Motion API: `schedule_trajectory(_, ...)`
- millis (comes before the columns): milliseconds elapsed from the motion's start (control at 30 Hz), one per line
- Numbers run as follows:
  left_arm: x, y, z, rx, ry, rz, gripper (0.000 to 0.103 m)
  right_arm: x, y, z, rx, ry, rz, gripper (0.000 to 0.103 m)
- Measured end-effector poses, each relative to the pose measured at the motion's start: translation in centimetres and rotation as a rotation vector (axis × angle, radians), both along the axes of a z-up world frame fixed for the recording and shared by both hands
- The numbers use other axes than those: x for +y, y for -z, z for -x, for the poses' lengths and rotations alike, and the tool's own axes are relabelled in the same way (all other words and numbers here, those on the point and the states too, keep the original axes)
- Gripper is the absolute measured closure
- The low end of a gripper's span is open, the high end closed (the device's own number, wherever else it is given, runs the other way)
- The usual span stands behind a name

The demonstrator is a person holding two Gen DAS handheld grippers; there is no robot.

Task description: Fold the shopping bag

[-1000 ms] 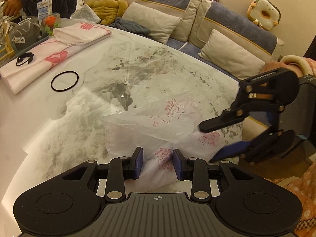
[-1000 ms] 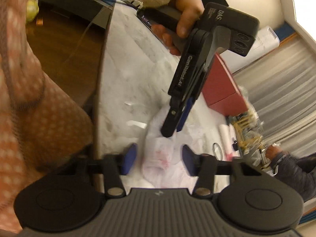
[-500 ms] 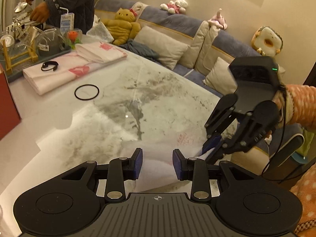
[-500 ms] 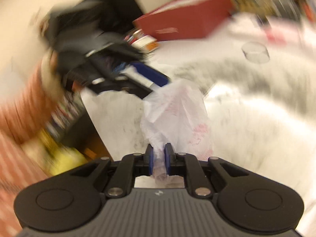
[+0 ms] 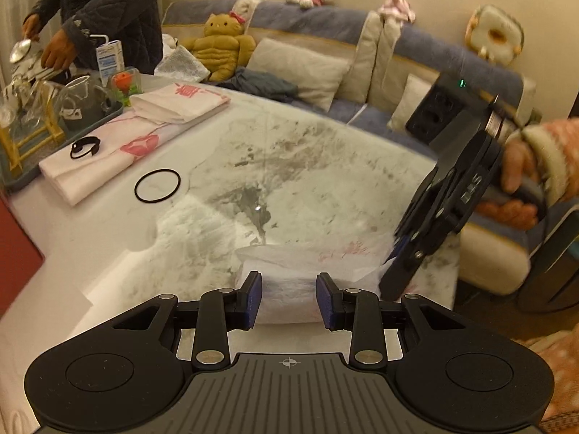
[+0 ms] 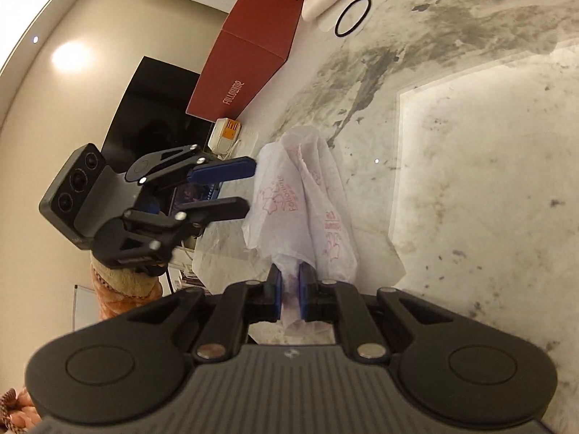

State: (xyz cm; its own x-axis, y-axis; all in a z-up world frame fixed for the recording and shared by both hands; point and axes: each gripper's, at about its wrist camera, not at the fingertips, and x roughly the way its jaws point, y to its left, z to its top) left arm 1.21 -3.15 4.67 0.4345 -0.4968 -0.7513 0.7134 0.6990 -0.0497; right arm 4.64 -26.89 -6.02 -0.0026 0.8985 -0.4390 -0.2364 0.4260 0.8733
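The shopping bag (image 5: 311,267) is thin white plastic with pink print. It lies on the marble table near its front right edge. In the right wrist view the bag (image 6: 300,195) is bunched and stretches away from my right gripper (image 6: 289,298), which is shut on one end of it. My left gripper (image 5: 287,302) is open, its pads on either side of the bag's near edge, not closed on it. In the right wrist view the left gripper (image 6: 239,186) hangs open beside the bag's left side. The right gripper (image 5: 398,275) shows at the bag's right end.
A black ring (image 5: 157,185), folded pink-flowered cloths (image 5: 105,161) and a tray of glassware (image 5: 39,119) lie at the far left. A red box (image 6: 249,47) stands at the table's edge. A sofa with cushions (image 5: 300,68) and a standing person (image 5: 105,11) are behind.
My right gripper has closed on the bag's end and swung round with it. My left gripper stays open and has drawn back to the bag's near edge.
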Motion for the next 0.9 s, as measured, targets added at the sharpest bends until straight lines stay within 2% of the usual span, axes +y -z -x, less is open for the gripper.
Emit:
schedule_trajectory(200, -2.5, 1.0, -1.1, -0.009, 0.021, -0.065, 0.070, 0.1, -0.4, 0.3, -0.024, -0.018, 0.019, 0.095)
schedule_trajectory(267, -3.4, 1.4, -1.1, -0.021, 0.027, -0.099, 0.070, 0.1, -1.3, 0.7, -0.079, -0.037, 0.044, 0.089)
schedule_trajectory(333, -3.9, 1.5, -1.1, -0.025, 0.025, -0.111, 0.070, 0.2, -2.7, 1.6, -0.174, -0.042, 0.099, 0.082)
schedule_trajectory(367, -3.9, 1.5, -1.2, -0.023, 0.023, -0.108, 0.070, 0.6, -4.0, 2.5, -0.276, -0.055, 0.161, 0.070)
schedule_trajectory(400, -4.0, 1.6, -1.3, -0.020, 0.021, -0.105, 0.070, 1.1, -5.4, 3.4, -0.388, -0.070, 0.229, 0.048)
schedule_trajectory(433, -4.0, 1.6, -1.4, -0.018, 0.018, -0.102, 0.070, 1.5, -7.0, 4.9, -0.536, -0.079, 0.315, 0.034)
schedule_trajectory(533, -3.7, 1.7, -1.7, 0.003, 0.007, -0.073, 0.070, 3.6, -9.9, 11.0, -1.058, -0.137, 0.560, 0.035)
schedule_trajectory(567, -3.5, 1.8, -1.8, 0.013, 0.002, -0.058, 0.070, 4.3, -10.1, 13.0, -1.201, -0.176, 0.612, 0.035)
schedule_trajectory(600, -3.3, 1.8, -1.9, 0.021, -0.003, -0.044, 0.070, 5.0, -9.9, 14.0, -1.262, -0.208, 0.632, 0.035)
schedule_trajectory(667, -3.0, 1.9, -1.9, 0.030, -0.013, -0.027, 0.070, 6.3, -9.4, 15.8, -1.353, -0.272, 0.660, 0.038)
schedule_trajectory(767, -2.8, 2.0, -1.5, 0.037, -0.014, -0.024, 0.070, 8.1, -7.6, 15.8, -1.371, -0.333, 0.729, 0.045)
schedule_trajectory(833, -2.3, 1.9, -1.1, 0.043, -0.021, -0.020, 0.070, 8.9, -6.2, 14.7, -1.365, -0.344, 0.800, 0.065)
schedule_trajectory(900, -1.6, 1.9, -0.7, 0.053, -0.031, -0.011, 0.070, 9.0, -5.9, 13.4, -1.295, -0.332, 0.761, 0.079)
